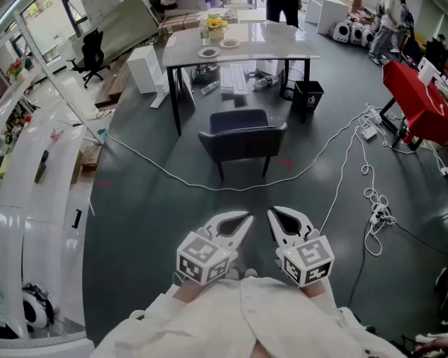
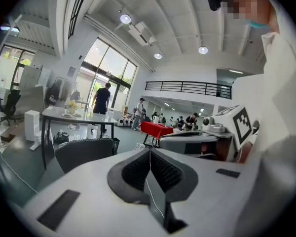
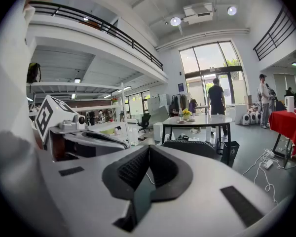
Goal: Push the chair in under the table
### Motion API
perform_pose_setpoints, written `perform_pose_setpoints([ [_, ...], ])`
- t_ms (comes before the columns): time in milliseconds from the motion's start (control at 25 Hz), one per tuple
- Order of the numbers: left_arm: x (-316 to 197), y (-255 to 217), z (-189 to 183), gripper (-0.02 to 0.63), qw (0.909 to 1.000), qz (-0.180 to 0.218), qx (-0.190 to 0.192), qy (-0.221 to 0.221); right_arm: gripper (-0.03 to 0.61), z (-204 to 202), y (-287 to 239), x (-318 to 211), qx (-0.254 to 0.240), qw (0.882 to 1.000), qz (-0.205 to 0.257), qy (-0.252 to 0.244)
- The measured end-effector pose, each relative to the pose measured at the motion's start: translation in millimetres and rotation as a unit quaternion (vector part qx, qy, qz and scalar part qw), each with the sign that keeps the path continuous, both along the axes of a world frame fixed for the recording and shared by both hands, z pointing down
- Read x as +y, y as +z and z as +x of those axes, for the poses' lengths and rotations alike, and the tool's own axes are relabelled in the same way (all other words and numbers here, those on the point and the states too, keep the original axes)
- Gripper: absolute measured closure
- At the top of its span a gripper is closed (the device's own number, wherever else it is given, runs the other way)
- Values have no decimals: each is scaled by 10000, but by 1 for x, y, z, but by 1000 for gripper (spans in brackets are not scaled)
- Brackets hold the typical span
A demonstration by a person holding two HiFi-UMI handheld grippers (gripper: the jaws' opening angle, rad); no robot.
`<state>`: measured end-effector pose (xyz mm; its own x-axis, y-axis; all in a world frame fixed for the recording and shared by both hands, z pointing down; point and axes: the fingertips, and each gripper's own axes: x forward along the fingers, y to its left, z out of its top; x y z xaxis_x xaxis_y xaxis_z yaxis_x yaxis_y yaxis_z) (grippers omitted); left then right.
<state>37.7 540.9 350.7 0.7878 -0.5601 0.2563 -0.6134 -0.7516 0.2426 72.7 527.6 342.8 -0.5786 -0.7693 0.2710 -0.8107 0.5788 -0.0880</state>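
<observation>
A dark grey upholstered chair (image 1: 243, 138) stands on the floor in front of a white-topped table (image 1: 269, 42) with black legs, its back toward me and pulled out from the table. The chair (image 2: 84, 152) and table (image 2: 52, 114) show at the left of the left gripper view; in the right gripper view the chair (image 3: 195, 147) sits straight ahead below the table (image 3: 202, 119). My left gripper (image 1: 246, 218) and right gripper (image 1: 272, 215) are held close to my body, side by side, well short of the chair. Both are shut with nothing between their jaws.
A white cable (image 1: 172, 171) snakes across the floor beside the chair. A black bin (image 1: 308, 97) stands at the table's right leg, boxes and clutter under it. Flowers and plates (image 1: 215, 30) sit on top. A red-covered table (image 1: 418, 103) and people are to the right, white counters (image 1: 37, 162) to the left.
</observation>
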Motion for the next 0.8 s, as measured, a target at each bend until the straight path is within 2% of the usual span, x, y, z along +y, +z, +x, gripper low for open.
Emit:
perform_pose_setpoints([
  [440,1,5,1,598,9999,-114,17,26,548,-5,5,2,128,9998,-55,-125],
  [640,2,8,6,598,9999,-126,-14,96,546,0,3,-1,-187,9997,-98,-113],
  [800,7,25,3,598,9995,-292,-150,17,546,8,12,4,-163,9994,-217,-193],
])
